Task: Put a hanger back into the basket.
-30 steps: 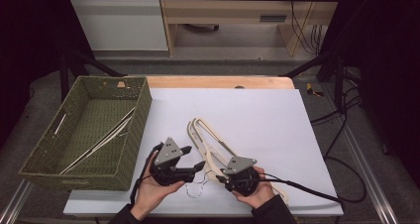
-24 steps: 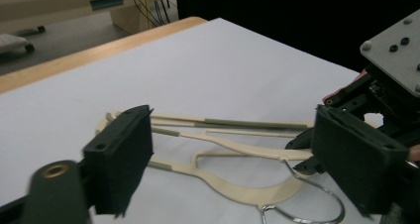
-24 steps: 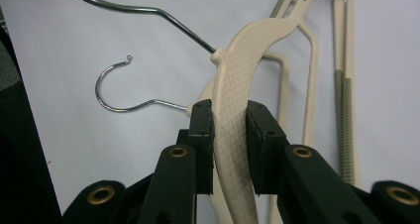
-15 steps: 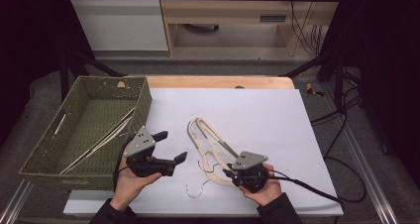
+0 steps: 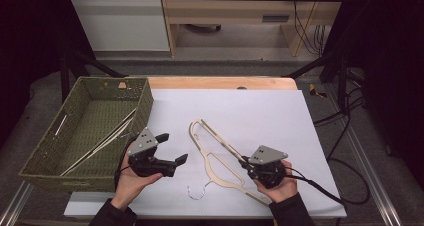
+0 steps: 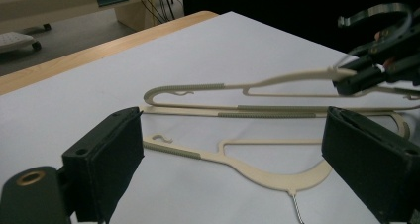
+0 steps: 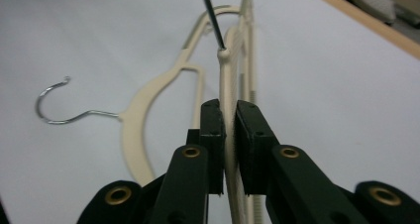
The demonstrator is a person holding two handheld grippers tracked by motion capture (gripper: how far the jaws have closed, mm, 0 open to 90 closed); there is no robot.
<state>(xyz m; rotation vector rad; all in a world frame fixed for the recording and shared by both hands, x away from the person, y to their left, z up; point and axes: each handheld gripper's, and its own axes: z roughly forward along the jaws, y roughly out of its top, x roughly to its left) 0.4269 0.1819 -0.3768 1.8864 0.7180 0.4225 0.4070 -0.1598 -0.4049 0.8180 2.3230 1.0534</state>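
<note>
Two cream hangers lie on the white table (image 5: 260, 111). My right gripper (image 5: 246, 164) (image 7: 229, 107) is shut on one arm of the upper hanger (image 5: 220, 142) (image 7: 228, 75) (image 6: 287, 78), whose near end is raised off the table; its jaws have just been closing on it. The other hanger (image 5: 222, 175) (image 6: 257, 174) (image 7: 133, 115) lies flat, its metal hook (image 5: 197, 192) toward the front edge. My left gripper (image 5: 172, 147) (image 6: 235, 120) stands open to the left of both hangers, holding nothing; its jaws have just been opening.
A green woven basket (image 5: 145, 103) stands at the table's left with several pale hangers (image 5: 105, 141) inside. Behind the table are a wooden shelf (image 5: 230, 21) and cables on the floor. A black cable (image 5: 325, 191) trails from my right gripper.
My left gripper has let go, opened its jaws and drawn back left toward the basket. My right gripper has tightened on the upper hanger and lifted its near end a little.
</note>
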